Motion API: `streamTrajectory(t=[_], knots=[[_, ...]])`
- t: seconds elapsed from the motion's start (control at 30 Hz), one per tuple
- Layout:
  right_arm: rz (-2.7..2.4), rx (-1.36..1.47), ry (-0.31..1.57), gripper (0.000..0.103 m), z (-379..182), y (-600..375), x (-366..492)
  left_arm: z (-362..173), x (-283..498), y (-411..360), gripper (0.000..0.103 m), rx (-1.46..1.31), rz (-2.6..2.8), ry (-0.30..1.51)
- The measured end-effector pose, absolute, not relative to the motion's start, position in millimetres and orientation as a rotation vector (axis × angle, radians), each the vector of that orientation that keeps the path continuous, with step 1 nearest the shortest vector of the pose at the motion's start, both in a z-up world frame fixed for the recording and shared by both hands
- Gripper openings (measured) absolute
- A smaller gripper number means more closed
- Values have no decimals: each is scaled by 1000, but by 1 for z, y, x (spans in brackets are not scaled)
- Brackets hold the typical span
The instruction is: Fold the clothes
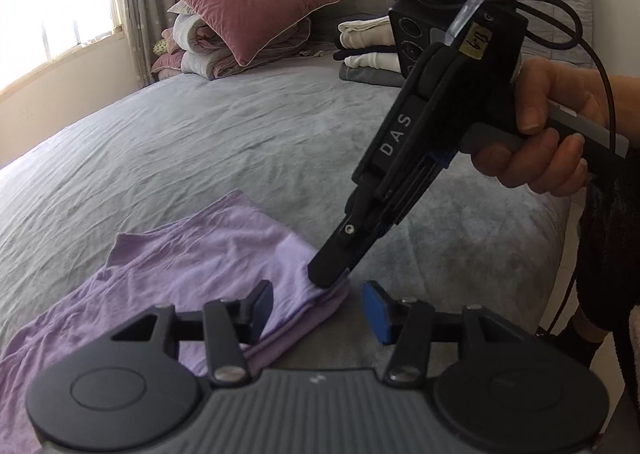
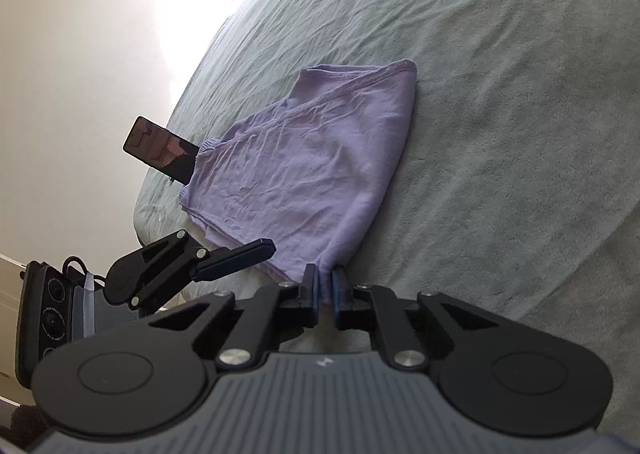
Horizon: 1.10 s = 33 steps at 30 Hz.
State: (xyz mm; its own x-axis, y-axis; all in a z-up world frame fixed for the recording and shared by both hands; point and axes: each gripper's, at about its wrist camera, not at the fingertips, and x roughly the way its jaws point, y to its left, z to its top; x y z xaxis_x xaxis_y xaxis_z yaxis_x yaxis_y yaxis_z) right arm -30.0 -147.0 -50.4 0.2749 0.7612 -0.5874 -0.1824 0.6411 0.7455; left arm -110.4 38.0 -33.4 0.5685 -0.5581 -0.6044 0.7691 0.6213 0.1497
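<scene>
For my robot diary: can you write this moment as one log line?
right gripper: shut on purple shirt corner | left gripper: open, beside shirt | bed: shirt part-folded

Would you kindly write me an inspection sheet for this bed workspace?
Surface: grey bedspread, wrinkled.
Job's things: lilac garment, partly folded, lying at the bed's edge; folded clothes stack near the headboard.
Clutter: phone propped beside the garment; maroon pillow on folded quilts.
Grippers: left gripper open, near the garment; right gripper shut on the garment's corner.
Cables: black cable looping from the right gripper.
Surroundings: window, curtain.
</scene>
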Motion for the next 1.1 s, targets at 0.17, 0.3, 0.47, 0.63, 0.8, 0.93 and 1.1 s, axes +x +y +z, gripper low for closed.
streamTrajectory(t=[0.17,0.3,0.47,0.63,0.8,0.93,1.1], knots=[[733,669,1099,8,-39,-156,-28,-39,-113,22,51,484,-731,495],[748,684,1088,8,-34,-161,-26,-48,-107,14,34,503,-645,498],[691,647,1071,16,-39,-167,-16,-55,-107,10,25,523,-602,494],[585,549,1015,42,-45,-168,-4,-55,-114,8,17,551,-568,474],[519,596,942,42,-57,-164,13,-55,-117,5,15,562,-543,474],[470,641,884,7,-67,-161,27,-54,-119,3,6,544,-522,477],[414,683,846,5,-71,-164,34,-47,-126,7,5,466,-495,469]])
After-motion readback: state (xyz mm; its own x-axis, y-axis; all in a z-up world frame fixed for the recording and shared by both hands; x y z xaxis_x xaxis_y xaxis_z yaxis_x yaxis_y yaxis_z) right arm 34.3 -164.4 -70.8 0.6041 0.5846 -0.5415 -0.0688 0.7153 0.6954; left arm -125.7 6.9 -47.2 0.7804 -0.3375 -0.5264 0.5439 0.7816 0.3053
